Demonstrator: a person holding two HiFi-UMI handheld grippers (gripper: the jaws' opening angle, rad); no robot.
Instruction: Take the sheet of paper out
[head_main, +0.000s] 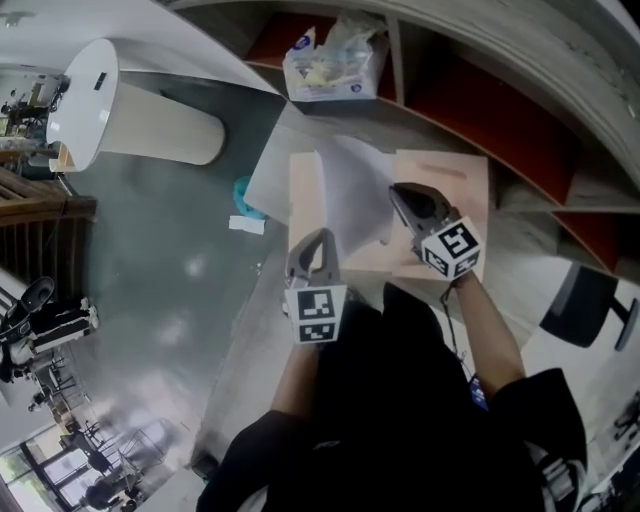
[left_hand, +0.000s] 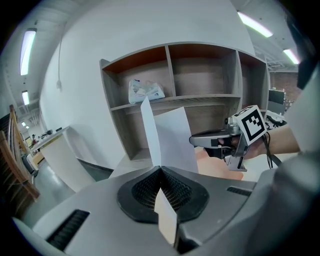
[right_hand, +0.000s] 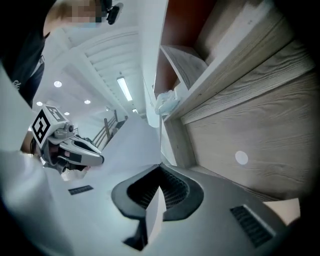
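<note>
A white sheet of paper (head_main: 350, 195) is held up between both grippers, above a pale pink folder (head_main: 450, 180) that lies flat on the table. My left gripper (head_main: 318, 237) is shut on the sheet's near edge; in the left gripper view the sheet (left_hand: 167, 135) rises from the closed jaws of the left gripper (left_hand: 160, 169). My right gripper (head_main: 396, 190) is shut on the sheet's right side. In the right gripper view the sheet (right_hand: 125, 145) spreads leftward from the right gripper (right_hand: 160, 165), with the left gripper (right_hand: 97, 159) across from it.
A wooden shelf unit (head_main: 450, 110) stands just behind the folder, with a plastic bag of items (head_main: 330, 60) in one compartment. A white rounded stand (head_main: 130, 120) and a small teal object (head_main: 245, 195) are on the floor to the left. A dark chair (head_main: 585, 300) is at the right.
</note>
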